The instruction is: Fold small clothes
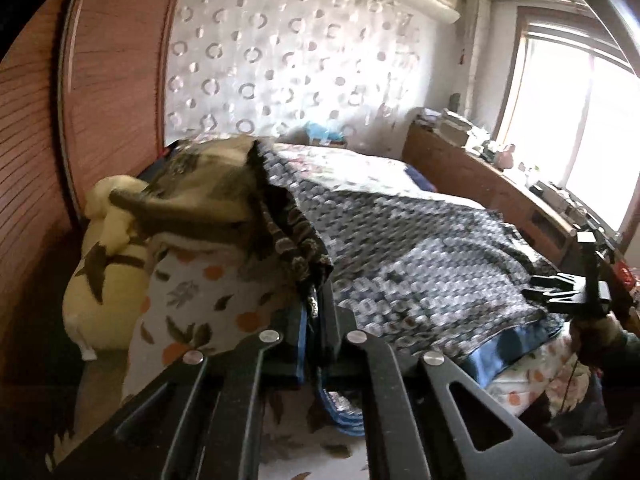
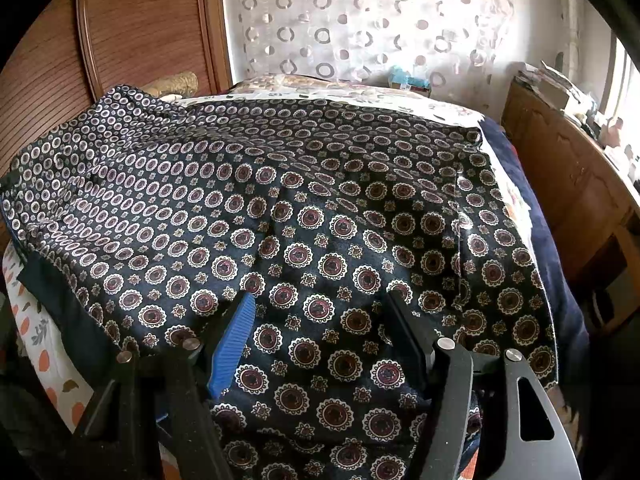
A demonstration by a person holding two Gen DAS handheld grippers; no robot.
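With the left gripper (image 1: 316,304) pinching a lifted edge of the patterned garment (image 2: 320,216) and the right gripper (image 2: 324,344) spread above it, a fold seems underway; next, likely carry that edge across the garment.

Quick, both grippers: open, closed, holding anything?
Left gripper: closed on an edge of the patterned garment, lifting it.
Right gripper: open, holding nothing, over the garment.

The left hand-held gripper (image 1: 316,304), black with blue-padded fingers, has its 2 fingers pressed close together on a fold of cloth. The right hand-held gripper (image 2: 324,344) hangs with its 2 fingers spread wide apart, nothing between them.
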